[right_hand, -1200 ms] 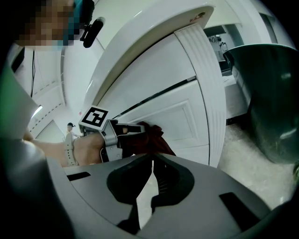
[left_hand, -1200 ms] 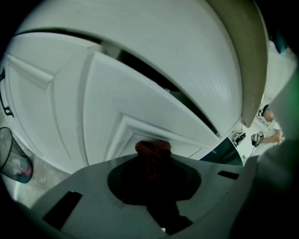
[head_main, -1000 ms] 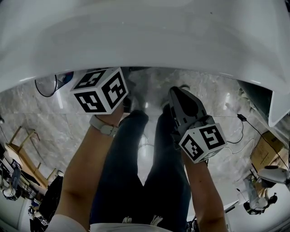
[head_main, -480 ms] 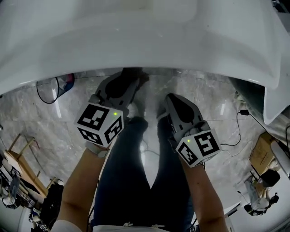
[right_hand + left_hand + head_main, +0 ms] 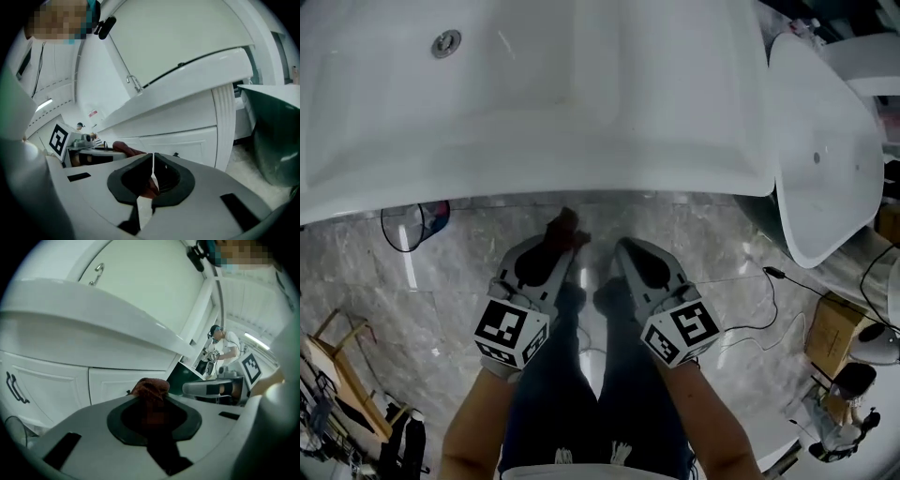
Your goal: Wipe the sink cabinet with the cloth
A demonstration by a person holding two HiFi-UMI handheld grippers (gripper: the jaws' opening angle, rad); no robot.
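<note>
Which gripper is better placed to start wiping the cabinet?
Left. The left gripper is shut on the cloth and points at the cabinet doors. The right gripper is shut with nothing in it, so it would need the cloth first.

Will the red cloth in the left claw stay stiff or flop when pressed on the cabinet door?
Likely floppy: the cloth bunches into a wrinkled lump past the left claw, so it should squash flat against the cabinet door. Probably light, since the lump stands up without sagging. Little sticks out, so claw tips may touch first.
</note>
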